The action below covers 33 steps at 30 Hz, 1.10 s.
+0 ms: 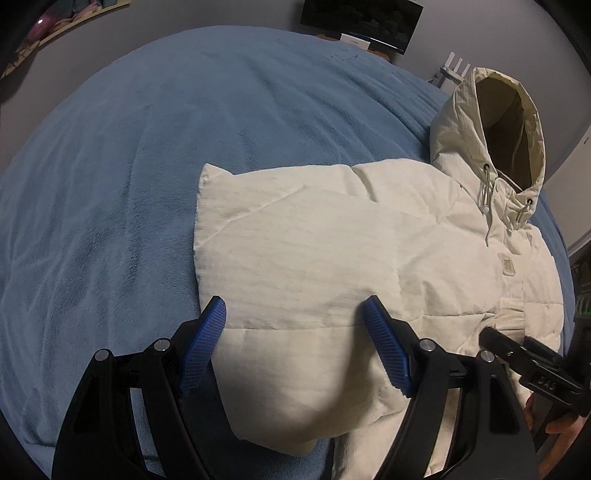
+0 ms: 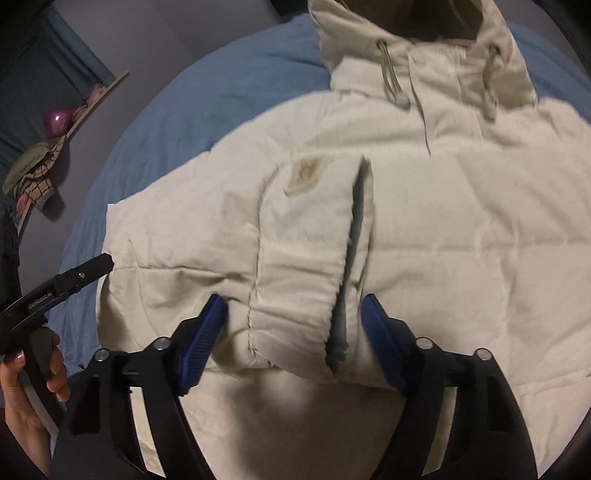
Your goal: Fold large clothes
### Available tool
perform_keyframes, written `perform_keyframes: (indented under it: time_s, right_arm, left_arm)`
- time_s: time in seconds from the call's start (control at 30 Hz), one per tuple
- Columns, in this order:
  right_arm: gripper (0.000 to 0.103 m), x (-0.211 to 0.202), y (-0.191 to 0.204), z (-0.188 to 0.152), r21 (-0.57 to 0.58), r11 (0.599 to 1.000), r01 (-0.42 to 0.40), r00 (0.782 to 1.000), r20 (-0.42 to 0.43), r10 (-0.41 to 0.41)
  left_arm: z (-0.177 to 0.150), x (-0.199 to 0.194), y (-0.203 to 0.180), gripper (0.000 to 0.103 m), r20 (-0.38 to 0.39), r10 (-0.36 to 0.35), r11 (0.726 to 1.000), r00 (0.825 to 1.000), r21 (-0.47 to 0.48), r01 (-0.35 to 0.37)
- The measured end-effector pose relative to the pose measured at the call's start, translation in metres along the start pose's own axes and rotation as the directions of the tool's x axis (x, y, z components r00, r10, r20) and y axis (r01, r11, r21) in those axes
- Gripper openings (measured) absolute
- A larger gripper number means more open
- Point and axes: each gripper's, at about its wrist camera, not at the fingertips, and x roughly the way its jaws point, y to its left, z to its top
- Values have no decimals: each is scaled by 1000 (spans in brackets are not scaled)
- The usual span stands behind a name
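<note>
Hovering over the near part of a cream jacket [image 1: 332,251], both grippers stand released, holding nothing. The left gripper [image 1: 295,314] has its jaws spread wide above the left sleeve [image 1: 280,236], which lies folded or stretched across the left side of the body. Whether its pads touch the cloth cannot be told. The right gripper [image 2: 293,314] is likewise spread, its blue pads [image 2: 384,343] flanking a padded fold [image 2: 306,258] near the chest, apparently the other sleeve's cuff end laid over the front; the view is blurred there.

The jacket lies face up on a blue blanket [image 1: 129,184] covering the bed, hood [image 1: 491,122] at the far end, drawcords [image 2: 391,77] hanging from the collar.

Judgement: the sleeve-folding step is in hand, with the sleeves brought toward or onto the body and the lengthwise fold not yet made. The next move likely calls for closing on the hem or a sleeve edge with both grippers evenly, then lifting and carrying it toward the hood. The padded fabric is bulky and may spring back or slip from a shallow pinch.

Writing: the left tool [image 2: 55,288], seen from the right wrist view, bears a line reading roughly "GenRobot.AI". A chest patch [image 1: 506,264] is present; its text is illegible. The marking on the right tool [image 1: 532,369] in the left wrist view is unclear.

Far: a dark screen [image 1: 362,22] against the wall and a shelf [image 2: 74,114] with a pink object at far left.
</note>
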Motion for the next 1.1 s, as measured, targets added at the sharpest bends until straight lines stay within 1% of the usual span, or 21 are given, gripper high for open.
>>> perform_keyframes:
  time_s: [0.03, 0.1, 0.13, 0.17, 0.23, 0.27, 0.37, 0.43, 0.57, 0.63, 0.73, 0.8, 0.97, 1.03, 1.1]
  right_arm:
    - [58, 1, -1, -1, 9, 1000, -10, 1000, -3, 10]
    - [49, -1, 3, -2, -6, 1000, -3, 1000, 13, 3]
    - [38, -3, 5, -2, -21, 1000, 1, 1000, 26, 0]
    - [30, -5, 9, -3, -40, 999, 8, 999, 40, -6]
    - [19, -11, 17, -2, -88, 995, 36, 997, 66, -30]
    - [18, -14, 23, -3, -119, 991, 60, 995, 86, -50]
    - [16, -28, 34, -5, -180, 977, 118, 985, 145, -92]
    - [16, -39, 35, -3, -183, 974, 135, 977, 186, -101]
    - [14, -73, 31, 2, -168, 975, 145, 957, 273, -95]
    - [14, -89, 27, 7, -162, 977, 140, 951, 297, -87]
    - [14, -111, 23, 12, -156, 973, 172, 933, 343, -110]
    - [14, -126, 18, 13, -141, 973, 180, 921, 372, -116]
    - [13, -162, 0, 14, -97, 972, 214, 883, 445, -150]
    - [13, -174, -9, 15, -76, 971, 228, 869, 466, -167]
    - [13, -187, -20, 14, -52, 971, 235, 856, 484, -182]
  left_arm:
    - [0, 1, -2, 74, 0, 3, 1000, 1000, 5, -3]
    - [-1, 1, -3, 74, 0, 9, 1000, 1000, 18, -9]
    - [-1, 2, -5, 74, 0, 10, 1000, 1000, 21, -10]
    - [-1, 3, -5, 74, -1, 8, 1000, 1000, 23, -8]
    - [-1, 4, -6, 74, -2, 12, 1000, 1000, 29, -12]
    - [-1, 4, -7, 74, -1, 15, 999, 1000, 33, -15]
    - [-2, 2, -11, 74, 10, 18, 998, 1000, 57, -19]
    - [-3, -2, -14, 74, 27, 18, 997, 999, 70, -20]
    - [-3, -11, -15, 74, 74, 4, 997, 997, 80, -10]
    - [-3, -14, -17, 74, 85, -6, 996, 996, 90, -1]
    - [-4, -17, -24, 74, 102, -13, 993, 995, 114, 2]
    - [-4, -19, -26, 74, 116, -25, 992, 993, 126, 11]
    - [-6, -33, -42, 74, 176, -58, 980, 983, 197, 23]
    - [-8, -38, -48, 74, 191, -75, 976, 979, 216, 33]
    - [-10, -43, -55, 74, 204, -115, 971, 972, 229, 67]
